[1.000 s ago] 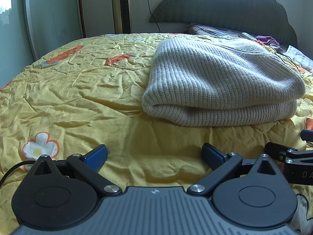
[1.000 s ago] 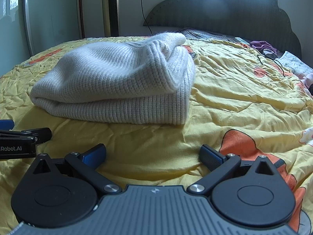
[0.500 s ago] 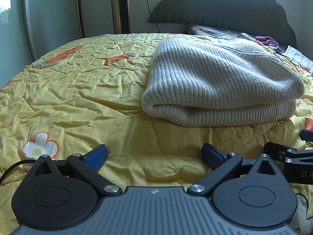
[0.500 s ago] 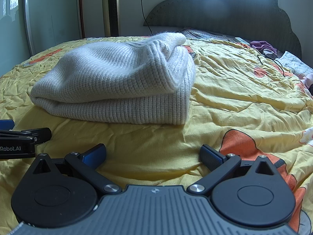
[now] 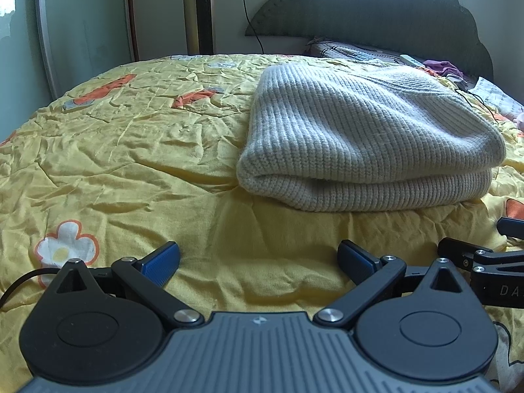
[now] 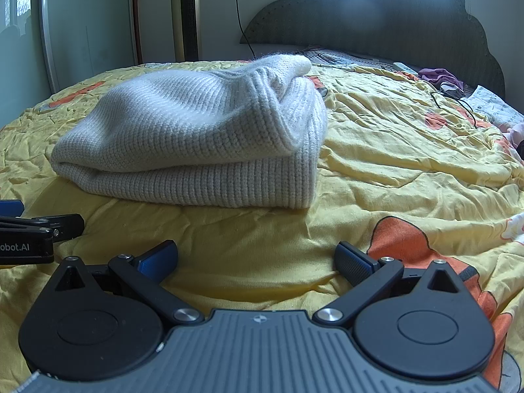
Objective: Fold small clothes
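Folded grey knit sweater (image 5: 366,140) is laid on yellow bedspread (image 5: 131,163); left gripper (image 5: 258,257) & right gripper (image 6: 255,255) are held open, empty, nearby.

A wrinkled yellow bedspread (image 5: 131,150) with orange and flower prints runs to a dark scalloped headboard (image 6: 376,19).

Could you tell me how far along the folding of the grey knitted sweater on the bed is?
Done: the sweater lies folded in layers on the yellow bedspread. In hand: nothing; left tongs and right tongs are open, short of it. Left: seemingly nothing.
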{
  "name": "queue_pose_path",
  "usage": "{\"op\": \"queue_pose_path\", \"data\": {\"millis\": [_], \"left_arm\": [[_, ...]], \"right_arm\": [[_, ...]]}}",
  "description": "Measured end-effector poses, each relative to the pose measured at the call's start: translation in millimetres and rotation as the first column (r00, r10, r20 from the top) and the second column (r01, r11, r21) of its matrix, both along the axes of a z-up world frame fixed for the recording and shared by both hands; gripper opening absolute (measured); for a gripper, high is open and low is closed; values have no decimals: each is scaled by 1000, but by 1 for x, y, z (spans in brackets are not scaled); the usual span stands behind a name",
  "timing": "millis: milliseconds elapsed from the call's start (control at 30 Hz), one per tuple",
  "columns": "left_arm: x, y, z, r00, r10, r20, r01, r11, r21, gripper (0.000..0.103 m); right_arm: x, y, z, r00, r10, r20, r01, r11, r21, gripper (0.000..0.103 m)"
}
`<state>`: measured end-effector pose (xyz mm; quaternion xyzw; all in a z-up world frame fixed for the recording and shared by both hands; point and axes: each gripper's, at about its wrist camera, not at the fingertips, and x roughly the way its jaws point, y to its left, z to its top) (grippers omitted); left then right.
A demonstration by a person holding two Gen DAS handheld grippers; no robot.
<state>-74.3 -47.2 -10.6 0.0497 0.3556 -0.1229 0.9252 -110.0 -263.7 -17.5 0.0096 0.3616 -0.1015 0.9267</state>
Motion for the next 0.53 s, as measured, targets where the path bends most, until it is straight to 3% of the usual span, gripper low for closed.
{"op": "queue_pose_path", "data": {"millis": [533], "left_arm": [[-14,-5,11,996,-48,73,46,999,28,103]], "right_arm": [[0,0,0,1000,0,0,0,1000,0,103]]}}
